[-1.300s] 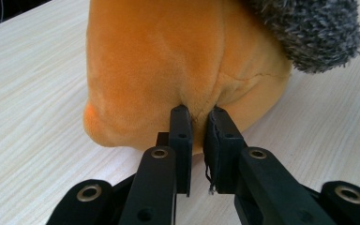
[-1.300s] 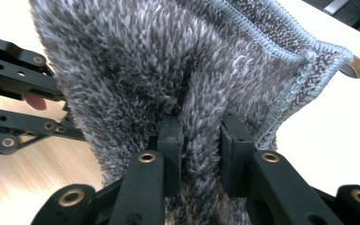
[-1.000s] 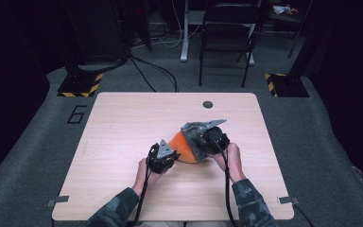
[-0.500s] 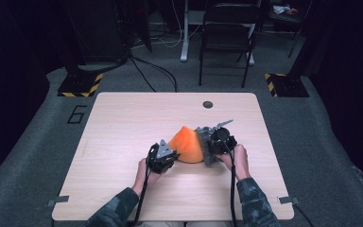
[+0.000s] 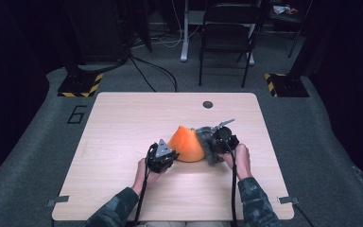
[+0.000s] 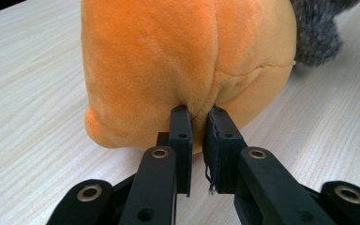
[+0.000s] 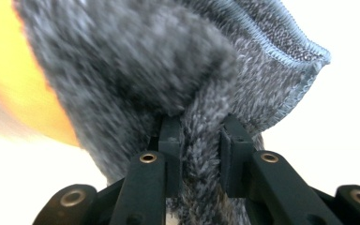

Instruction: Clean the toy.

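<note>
At the near middle of the wooden table (image 5: 123,123), you hold an orange plush cushion (image 5: 185,144) by its near-left edge with your left gripper (image 5: 166,158), the jaws nearly together and pinching a small fold of orange fabric, as the left gripper view shows (image 6: 187,65). Your right gripper (image 5: 216,144), at three o'clock from the cushion, is clamped on a bunched fold of grey fleece cover (image 5: 207,137); the right gripper view shows the pile squeezed between the jaws and a stitched blue-grey hem (image 7: 281,51) flaring beyond them. Judging by how things lie, the job is about half done: the cover sits on the cushion's right side, and most of the orange is bare at nine o'clock, so either pulling it fully on or stripping it off remains ahead; which, the pictures cannot settle. The only legible writing is a large "6" (image 5: 77,114) marked on the grey floor mat at ten o'clock from the table; neither plush nor fleece shows a label.
</note>
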The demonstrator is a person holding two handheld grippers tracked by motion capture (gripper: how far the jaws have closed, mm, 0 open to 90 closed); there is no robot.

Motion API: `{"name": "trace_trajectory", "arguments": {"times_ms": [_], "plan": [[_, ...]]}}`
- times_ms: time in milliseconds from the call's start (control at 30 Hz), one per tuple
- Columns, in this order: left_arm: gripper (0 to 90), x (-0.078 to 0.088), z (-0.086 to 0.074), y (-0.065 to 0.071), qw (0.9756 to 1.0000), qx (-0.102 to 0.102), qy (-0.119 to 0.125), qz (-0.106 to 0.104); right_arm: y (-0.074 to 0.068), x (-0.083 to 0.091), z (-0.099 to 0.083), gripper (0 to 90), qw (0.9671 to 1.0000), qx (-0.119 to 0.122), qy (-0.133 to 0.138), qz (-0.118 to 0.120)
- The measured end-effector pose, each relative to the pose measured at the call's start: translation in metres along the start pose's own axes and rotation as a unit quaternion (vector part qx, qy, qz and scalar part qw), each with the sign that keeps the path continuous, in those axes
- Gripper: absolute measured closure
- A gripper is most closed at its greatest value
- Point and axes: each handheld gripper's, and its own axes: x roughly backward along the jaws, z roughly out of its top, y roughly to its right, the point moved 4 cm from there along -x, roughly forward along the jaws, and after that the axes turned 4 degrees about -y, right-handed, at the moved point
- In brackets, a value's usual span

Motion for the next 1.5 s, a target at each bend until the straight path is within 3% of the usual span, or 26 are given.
{"name": "trace_trajectory", "arguments": {"times_ms": [67,233,300,400,633,933,1033,1167,1300,1400,1500], "plan": [[81.5,0.0,0.0,0.0,1.0,0.0,-0.001,-0.001,-0.005,0.012,0.007,74.4,0.9997,0.011,0.023,-0.002],[81.5,0.0,0.001,0.003,1.0,-0.004,0.0,0.0,-0.034,0.033,0.022,74.4,0.9957,0.042,0.078,0.028],[81.6,0.001,0.001,0.003,1.0,-0.006,-0.003,-0.001,-0.045,0.032,0.025,74.4,0.9943,0.057,0.083,0.035],[81.6,0.0,0.001,0.003,1.0,-0.003,-0.003,-0.004,-0.052,0.024,0.024,74.5,0.9945,0.073,0.072,0.019],[81.7,0.0,0.0,0.002,1.0,-0.001,0.001,-0.004,-0.033,0.013,0.017,74.5,0.9973,0.046,0.056,0.013],[81.6,0.0,0.0,0.002,1.0,-0.002,-0.003,-0.003,-0.002,-0.014,-0.004,74.8,1.0,-0.003,-0.007,0.001],[81.7,0.0,0.0,0.002,1.0,-0.003,-0.003,-0.003,0.003,-0.027,-0.011,74.9,0.9997,-0.015,-0.021,0.003],[81.7,-0.001,0.0,0.002,1.0,-0.002,-0.002,-0.004,0.002,-0.036,-0.015,75.0,0.9994,-0.012,-0.033,-0.002],[81.7,-0.001,0.0,0.001,1.0,0.001,-0.002,-0.002,0.005,-0.029,-0.014,75.1,0.9993,-0.017,-0.032,0.002],[81.6,-0.001,-0.001,-0.001,1.0,0.005,-0.001,-0.003,0.008,-0.012,-0.008,75.3,0.9998,-0.015,-0.016,0.002],[81.6,-0.001,-0.001,-0.002,1.0,0.005,0.0,-0.003,0.006,0.012,0.002,75.3,0.9997,-0.012,0.022,0.005]]}}
